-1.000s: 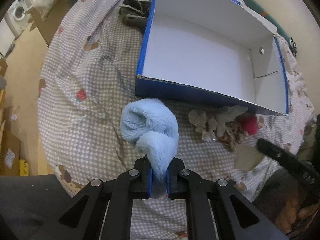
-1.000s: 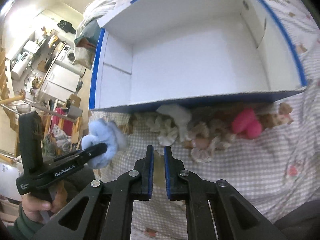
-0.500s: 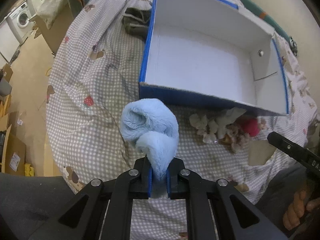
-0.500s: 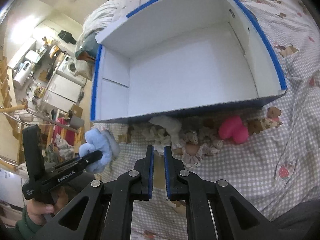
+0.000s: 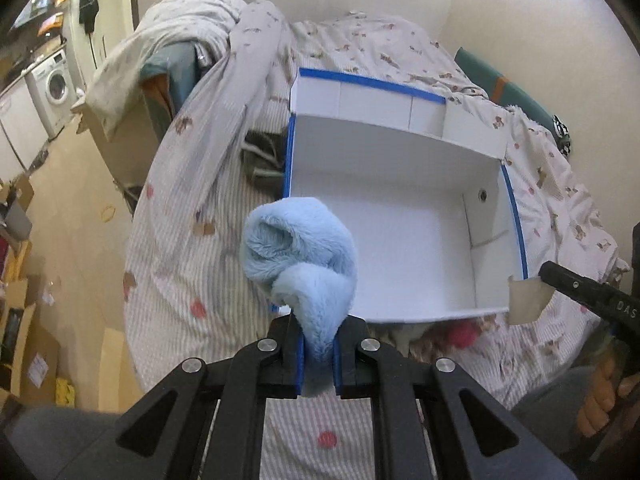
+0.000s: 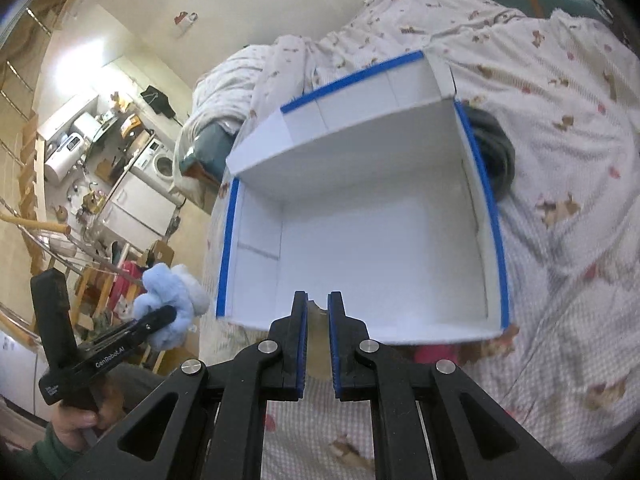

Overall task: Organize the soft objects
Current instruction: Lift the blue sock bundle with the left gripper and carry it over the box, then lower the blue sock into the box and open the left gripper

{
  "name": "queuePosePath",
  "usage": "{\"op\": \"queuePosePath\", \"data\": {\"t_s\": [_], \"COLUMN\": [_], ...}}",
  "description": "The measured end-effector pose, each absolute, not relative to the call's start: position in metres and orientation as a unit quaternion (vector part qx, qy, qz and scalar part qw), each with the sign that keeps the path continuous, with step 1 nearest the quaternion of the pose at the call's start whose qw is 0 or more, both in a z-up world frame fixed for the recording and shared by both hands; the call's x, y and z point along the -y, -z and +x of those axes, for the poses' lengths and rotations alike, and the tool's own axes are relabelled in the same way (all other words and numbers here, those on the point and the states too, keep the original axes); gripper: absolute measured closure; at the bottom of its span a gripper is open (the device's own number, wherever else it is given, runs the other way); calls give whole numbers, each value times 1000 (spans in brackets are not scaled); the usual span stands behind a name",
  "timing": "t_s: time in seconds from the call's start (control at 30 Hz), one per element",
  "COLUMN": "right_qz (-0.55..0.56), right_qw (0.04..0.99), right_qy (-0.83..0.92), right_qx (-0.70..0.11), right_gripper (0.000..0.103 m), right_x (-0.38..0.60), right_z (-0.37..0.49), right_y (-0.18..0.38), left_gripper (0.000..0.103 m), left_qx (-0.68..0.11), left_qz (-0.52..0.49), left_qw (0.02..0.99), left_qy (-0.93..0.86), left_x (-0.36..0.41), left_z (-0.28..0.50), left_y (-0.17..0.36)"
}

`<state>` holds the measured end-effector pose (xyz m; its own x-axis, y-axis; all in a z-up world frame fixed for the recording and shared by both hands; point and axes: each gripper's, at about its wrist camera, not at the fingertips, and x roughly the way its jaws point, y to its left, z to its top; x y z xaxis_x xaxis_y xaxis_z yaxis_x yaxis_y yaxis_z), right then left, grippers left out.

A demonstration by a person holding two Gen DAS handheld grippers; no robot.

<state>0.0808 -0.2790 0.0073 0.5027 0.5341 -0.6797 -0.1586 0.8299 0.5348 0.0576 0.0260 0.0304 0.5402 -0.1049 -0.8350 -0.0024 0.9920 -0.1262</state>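
My left gripper (image 5: pixel 318 328) is shut on a fluffy light blue cloth (image 5: pixel 300 248), which curls up in front of its fingers above the near left corner of the box. The box (image 5: pixel 400 148) is white inside with blue edges and stands empty on the checked bed cover. My right gripper (image 6: pixel 318 300) is shut on a flat beige piece (image 6: pixel 318 340), which also shows at its tip in the left wrist view (image 5: pixel 524 300), over the box's near right corner. A pink soft toy (image 5: pixel 460 334) lies with other soft things just before the box's near wall (image 6: pixel 430 354).
A dark garment (image 5: pixel 260 160) lies against the box's outer side on the bed. A crumpled duvet (image 5: pixel 224 40) is heaped behind the box. The bed's edge drops to a floor with cardboard boxes (image 5: pixel 24 340), and a washing machine (image 5: pixel 56 80) stands far off.
Both grippers have risen with what they hold. The box now sits lower and smaller in both views. The pile of soft things has slid down, mostly behind the fingers.
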Motion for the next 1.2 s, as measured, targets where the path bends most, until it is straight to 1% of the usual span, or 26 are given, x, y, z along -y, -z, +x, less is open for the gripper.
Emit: {"op": "queuePosePath", "data": {"t_s": [0.13,0.27,0.4,0.57,0.63,0.8,1.0,1.2], "right_qz": [206,202,203,220,210,169,148,136], "right_qw": [845,846,850,842,840,848,843,840], "right_qy": [-203,-199,-184,-158,-148,-143,-144,-146], "right_qx": [-450,-452,-449,-466,-478,-482,-496,-504], "right_gripper": [92,92,92,92,92,92,92,92], "right_x": [274,271,272,279,278,267,257,249], "right_z": [100,115,132,146,149,150,154,157], "right_y": [-11,-1,16,54,64,69,79,83], "left_gripper": [94,94,94,94,94,94,94,93], "left_qx": [-476,-482,-491,-502,-505,-506,-509,-496], "left_qz": [-46,-44,-39,-25,-16,11,30,41], "left_qw": [878,875,870,864,862,862,859,865], "left_qy": [25,21,28,36,38,43,47,56], "left_x": [-24,-18,-9,4,10,26,35,42], "left_z": [80,99,113,134,142,161,169,171], "left_y": [-35,-29,-17,0,6,25,47,56]}}
